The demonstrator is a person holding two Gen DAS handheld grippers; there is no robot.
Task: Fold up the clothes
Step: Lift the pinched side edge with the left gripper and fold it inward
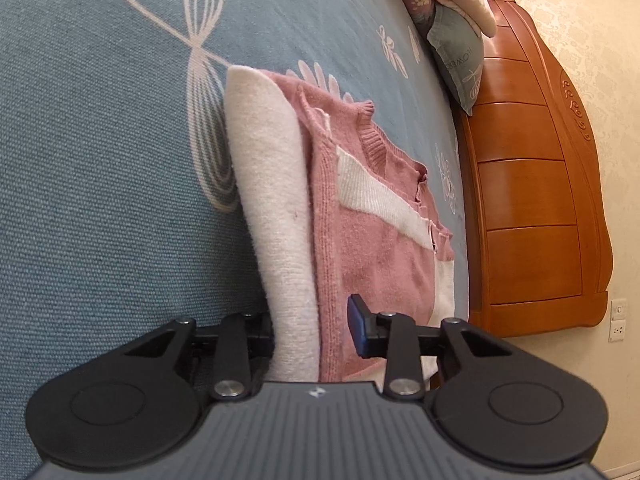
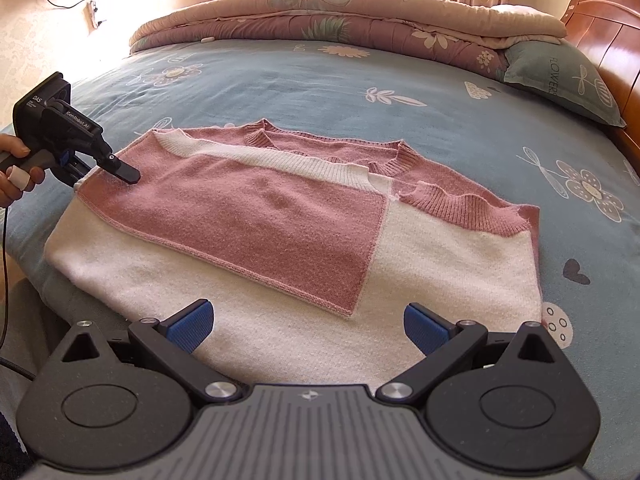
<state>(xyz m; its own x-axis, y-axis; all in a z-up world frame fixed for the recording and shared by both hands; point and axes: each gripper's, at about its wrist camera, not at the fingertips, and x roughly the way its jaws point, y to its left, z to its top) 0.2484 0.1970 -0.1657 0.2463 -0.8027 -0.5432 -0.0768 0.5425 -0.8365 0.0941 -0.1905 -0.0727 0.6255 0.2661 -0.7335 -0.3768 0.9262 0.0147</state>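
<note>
A pink and white knit sweater (image 2: 280,216) lies partly folded on the blue bed sheet (image 2: 320,80), with a pink panel laid over its white body. My left gripper (image 2: 108,174) is at the sweater's left edge, one finger on top of the pink fabric and the other under the edge. In the left wrist view the sweater (image 1: 360,240) runs between the jaws of the left gripper (image 1: 314,332); the white fold hides the left finger. My right gripper (image 2: 308,328) stands open just above the white near part, holding nothing.
A rolled floral quilt (image 2: 340,16) lies along the far side of the bed. A grey-green pillow (image 2: 560,76) leans by the wooden headboard (image 1: 532,200) on the right. A person's hand (image 2: 16,152) holds the left gripper's handle. Bare sheet (image 1: 100,160) surrounds the sweater.
</note>
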